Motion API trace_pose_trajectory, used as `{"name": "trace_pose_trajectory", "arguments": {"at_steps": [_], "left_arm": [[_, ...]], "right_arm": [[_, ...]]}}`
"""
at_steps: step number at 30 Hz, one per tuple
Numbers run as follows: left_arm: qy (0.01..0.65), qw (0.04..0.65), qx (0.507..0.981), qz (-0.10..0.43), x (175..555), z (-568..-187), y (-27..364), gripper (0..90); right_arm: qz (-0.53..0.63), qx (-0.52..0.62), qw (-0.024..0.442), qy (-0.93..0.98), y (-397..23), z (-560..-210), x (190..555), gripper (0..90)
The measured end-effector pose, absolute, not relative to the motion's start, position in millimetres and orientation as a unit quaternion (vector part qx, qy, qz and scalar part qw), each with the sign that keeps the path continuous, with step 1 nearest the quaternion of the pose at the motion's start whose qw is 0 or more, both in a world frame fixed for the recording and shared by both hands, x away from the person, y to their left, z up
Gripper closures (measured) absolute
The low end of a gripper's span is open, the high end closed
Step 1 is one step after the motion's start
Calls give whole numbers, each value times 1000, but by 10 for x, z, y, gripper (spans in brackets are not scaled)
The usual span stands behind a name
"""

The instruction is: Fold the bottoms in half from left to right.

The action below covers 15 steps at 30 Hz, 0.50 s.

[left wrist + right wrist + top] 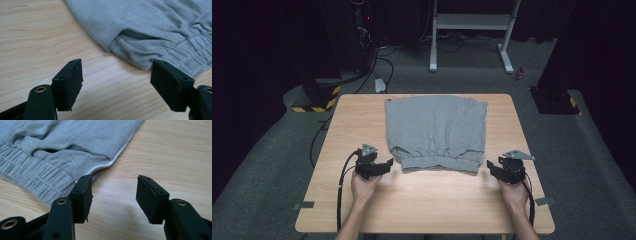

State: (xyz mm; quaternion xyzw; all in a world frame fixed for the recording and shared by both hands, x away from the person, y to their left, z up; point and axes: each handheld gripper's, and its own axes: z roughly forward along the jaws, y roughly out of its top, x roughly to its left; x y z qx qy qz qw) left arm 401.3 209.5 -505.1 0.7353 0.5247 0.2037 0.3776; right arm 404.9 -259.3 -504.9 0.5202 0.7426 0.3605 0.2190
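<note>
A folded grey garment [437, 131] with an elastic waistband lies flat on the wooden table [427, 200], waistband toward the person. My left gripper [388, 165] rests on the table just left of the waistband's left corner; in the left gripper view the left gripper [116, 80] stands open, with bare wood between the jaws and the grey garment [155, 27] just beyond. My right gripper [490, 168] sits just right of the waistband's right corner. The right gripper [113, 195] is open, its left jaw beside the grey garment [62, 145] corner and nothing between the pads.
A white metal stand [472, 22] is on the floor beyond the table. Yellow-and-black striped bases [317, 97] and cables [377, 65] lie at the far left, and a dark base [554, 100] at the far right. Bare wood stretches between the hands and the near edge.
</note>
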Motion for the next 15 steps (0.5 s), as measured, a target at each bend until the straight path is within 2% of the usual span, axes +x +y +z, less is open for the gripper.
{"name": "trace_pose_trajectory", "arguments": {"at_steps": [7, 15], "left_arm": [[508, 378, 748, 198, 4128, -4985, 1873, 262], [491, 382, 757, 200, 4233, -4952, 1623, 305]], "right_arm": [[373, 505, 212, 749, -2453, -4999, 4103, 495], [377, 485, 202, 762, -2206, -4978, 4185, 540]]}}
